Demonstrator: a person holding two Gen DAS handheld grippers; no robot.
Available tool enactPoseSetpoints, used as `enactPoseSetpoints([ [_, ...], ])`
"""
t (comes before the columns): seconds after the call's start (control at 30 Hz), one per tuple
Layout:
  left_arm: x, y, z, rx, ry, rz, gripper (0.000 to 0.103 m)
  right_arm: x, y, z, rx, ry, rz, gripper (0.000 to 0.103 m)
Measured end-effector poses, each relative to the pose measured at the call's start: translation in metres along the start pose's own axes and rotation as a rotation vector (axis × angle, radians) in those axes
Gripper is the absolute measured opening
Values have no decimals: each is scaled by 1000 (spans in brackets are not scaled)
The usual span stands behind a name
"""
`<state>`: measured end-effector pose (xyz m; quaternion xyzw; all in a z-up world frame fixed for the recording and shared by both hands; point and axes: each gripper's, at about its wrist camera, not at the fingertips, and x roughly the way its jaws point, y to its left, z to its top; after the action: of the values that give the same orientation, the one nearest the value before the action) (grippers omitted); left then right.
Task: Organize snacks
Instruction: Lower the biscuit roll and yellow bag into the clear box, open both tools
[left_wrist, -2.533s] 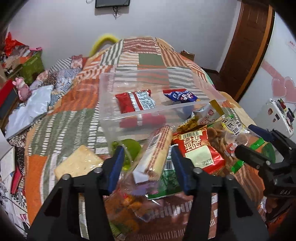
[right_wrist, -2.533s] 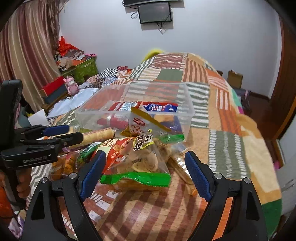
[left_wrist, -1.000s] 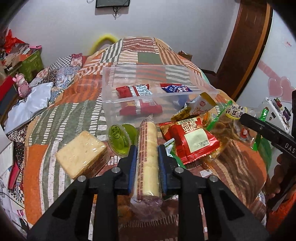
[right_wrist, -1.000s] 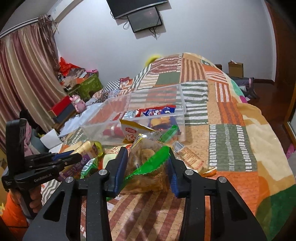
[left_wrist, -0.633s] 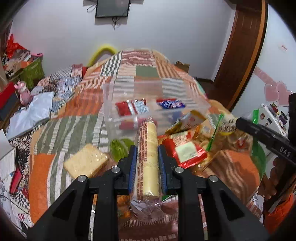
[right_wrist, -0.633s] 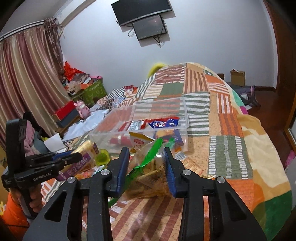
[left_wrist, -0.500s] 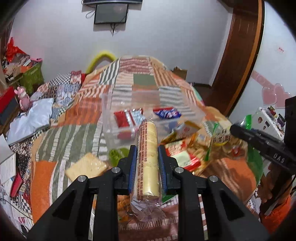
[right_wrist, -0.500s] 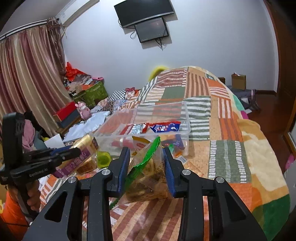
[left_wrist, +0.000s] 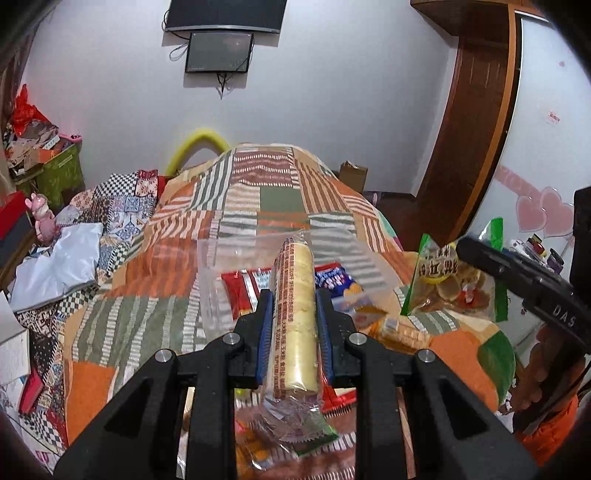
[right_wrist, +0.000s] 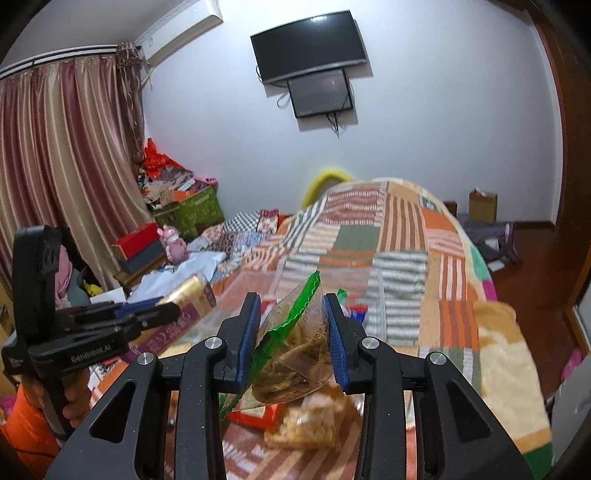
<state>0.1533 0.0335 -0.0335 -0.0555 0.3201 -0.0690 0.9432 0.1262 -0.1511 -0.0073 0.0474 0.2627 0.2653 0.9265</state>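
Above the patchwork blanket, the left gripper clamps a biscuit roll; the right gripper pinches a green-edged snack bag; clear bin below.

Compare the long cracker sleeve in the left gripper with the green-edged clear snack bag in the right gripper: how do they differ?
The long cracker sleeve is a narrow, straight stack of pale rounds; the green-edged clear snack bag is wide, crumpled and holds loose brown pieces. The sleeve lies lengthwise along the left gripper; the bag sits tilted in the right gripper. Both are clamped and held above the patchwork blanket.
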Motion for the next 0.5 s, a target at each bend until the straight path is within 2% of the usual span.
enactPoseSetpoints([
  [0.2,15,6,14,-8,-11,8,22,20,2,16,-15,-14,10,32],
  [0.5,55,23,25,-18,14,36,22,74,8,22,-21,41,55,32],
])
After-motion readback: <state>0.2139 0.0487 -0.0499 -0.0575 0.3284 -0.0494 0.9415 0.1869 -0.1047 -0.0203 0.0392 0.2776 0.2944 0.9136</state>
